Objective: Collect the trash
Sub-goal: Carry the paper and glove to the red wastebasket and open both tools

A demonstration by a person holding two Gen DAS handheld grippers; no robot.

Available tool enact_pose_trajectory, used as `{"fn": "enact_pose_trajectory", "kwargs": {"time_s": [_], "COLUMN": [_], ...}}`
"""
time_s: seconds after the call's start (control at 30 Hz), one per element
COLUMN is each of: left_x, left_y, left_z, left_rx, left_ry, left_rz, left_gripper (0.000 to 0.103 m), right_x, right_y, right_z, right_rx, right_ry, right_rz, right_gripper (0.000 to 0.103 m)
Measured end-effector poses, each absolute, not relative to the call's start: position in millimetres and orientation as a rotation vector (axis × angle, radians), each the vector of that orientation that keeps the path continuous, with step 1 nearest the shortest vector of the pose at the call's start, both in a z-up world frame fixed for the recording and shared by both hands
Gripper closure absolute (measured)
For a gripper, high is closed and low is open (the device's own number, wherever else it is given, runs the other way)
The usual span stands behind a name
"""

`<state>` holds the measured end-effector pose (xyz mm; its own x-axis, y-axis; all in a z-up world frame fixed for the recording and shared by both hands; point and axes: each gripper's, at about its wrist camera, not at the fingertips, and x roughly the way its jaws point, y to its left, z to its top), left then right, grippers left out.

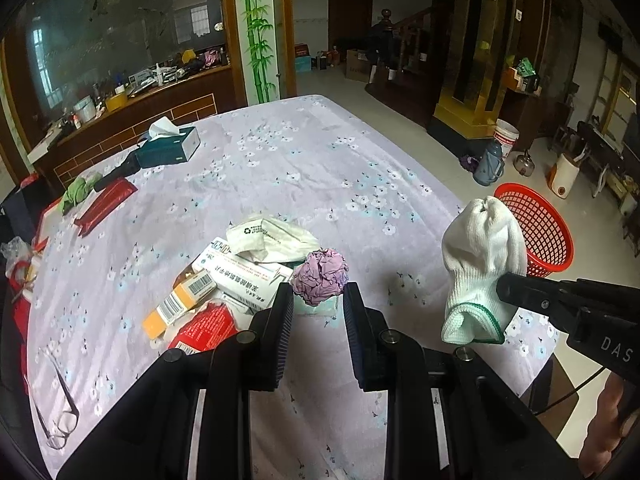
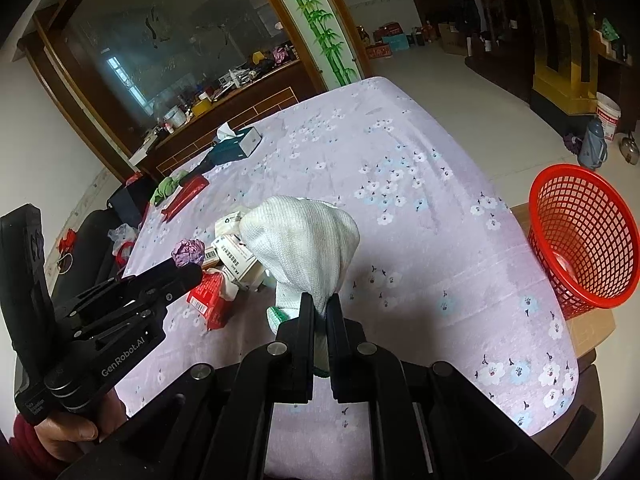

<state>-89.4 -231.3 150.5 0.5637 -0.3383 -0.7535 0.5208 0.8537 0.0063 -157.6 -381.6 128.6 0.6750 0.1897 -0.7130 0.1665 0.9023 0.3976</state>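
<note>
Table (image 1: 320,152), covered with a lilac flowered cloth; contents listed left to right.

- Spectacles (image 1: 60,416): near edge, left corner, lying flat.
- Red packet (image 1: 105,204) and green cloth (image 1: 78,192): left edge, side by side.
- Tissue box (image 1: 170,145), teal and white, a tissue standing out of its top: toward the far left corner.
- Litter heap, near edge, left of middle: orange barcoded carton (image 1: 178,304), red wrapper (image 1: 204,326), white printed box (image 1: 240,276), white plastic bag (image 1: 268,240) on top of the box.
- Purple paper ball (image 1: 319,276), crumpled: right end of the heap, resting on a pale green item I cannot identify.
- Left gripper (image 1: 318,300): jaws parted, one finger on either side of the purple ball, just short of it; nothing held.
- White knitted glove (image 2: 298,248), green-trimmed cuff: lifted clear of the cloth, near the near edge, right of the heap.
- Right gripper (image 2: 319,312): jaws closed tight on the glove's cuff end, the glove standing up beyond the fingers.
- Red mesh basket (image 2: 584,236): off the table's right edge, tilted, standing on a cardboard box (image 2: 588,326); contents cannot be told.
</note>
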Motion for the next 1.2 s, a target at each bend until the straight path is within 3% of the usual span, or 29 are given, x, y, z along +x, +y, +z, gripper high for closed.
{"fn": "enact_pose_trajectory", "kwargs": {"time_s": [1.2], "left_x": [-103], "left_y": [-312], "left_z": [146], "left_rx": [0.3], "left_ry": [0.838], "left_rz": [-0.692], "left_gripper": [0.079], "right_x": [-210], "right_y": [-449], "right_z": [122], "right_rx": [0.559], "right_ry": [0.83], "right_rz": [-0.175], "right_gripper": [0.097]}}
